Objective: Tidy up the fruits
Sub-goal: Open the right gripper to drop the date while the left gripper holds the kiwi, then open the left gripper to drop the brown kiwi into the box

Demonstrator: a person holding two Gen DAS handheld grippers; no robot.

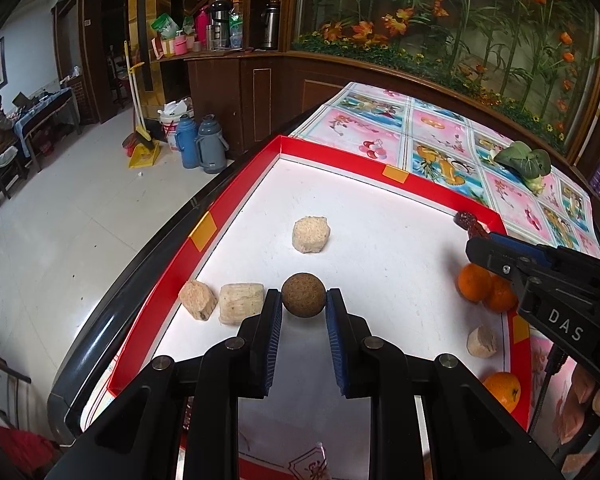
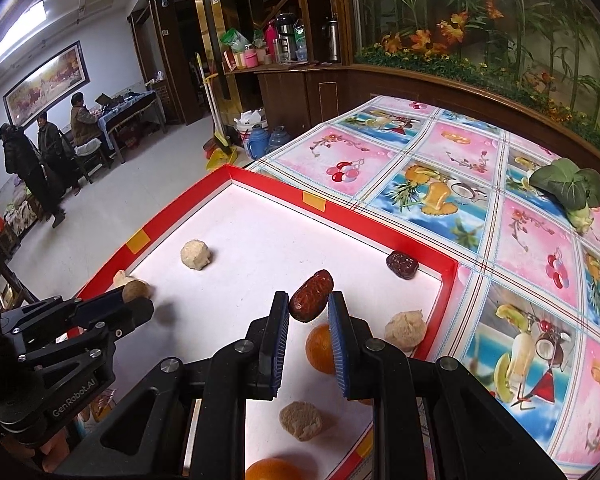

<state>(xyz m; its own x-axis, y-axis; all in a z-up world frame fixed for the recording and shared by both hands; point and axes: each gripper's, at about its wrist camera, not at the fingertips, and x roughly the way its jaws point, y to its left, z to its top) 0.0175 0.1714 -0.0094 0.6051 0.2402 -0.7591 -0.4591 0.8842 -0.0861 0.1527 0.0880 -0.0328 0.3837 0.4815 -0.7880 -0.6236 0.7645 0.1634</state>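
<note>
My left gripper (image 1: 303,300) is shut on a round brown fruit (image 1: 303,294), held just above the white floor of the red-rimmed tray (image 1: 236,196). In the right wrist view, my right gripper (image 2: 309,300) is shut on a dark red date (image 2: 311,296) above an orange (image 2: 318,350). A second date (image 2: 402,265) lies in the tray's far right corner. Oranges (image 1: 476,282) sit by the tray's right rim, with one more orange (image 1: 502,390) nearer. The right gripper (image 1: 474,238) shows at the right of the left view, and the left gripper (image 2: 134,300) at the left of the right view.
Several beige lumps (image 1: 311,234) (image 1: 240,303) (image 2: 405,330) (image 2: 301,420) lie scattered in the tray. A leafy green vegetable (image 2: 568,188) rests on the patterned tablecloth (image 2: 440,160) beyond the tray. The table's left edge drops to the floor, where people stand far off.
</note>
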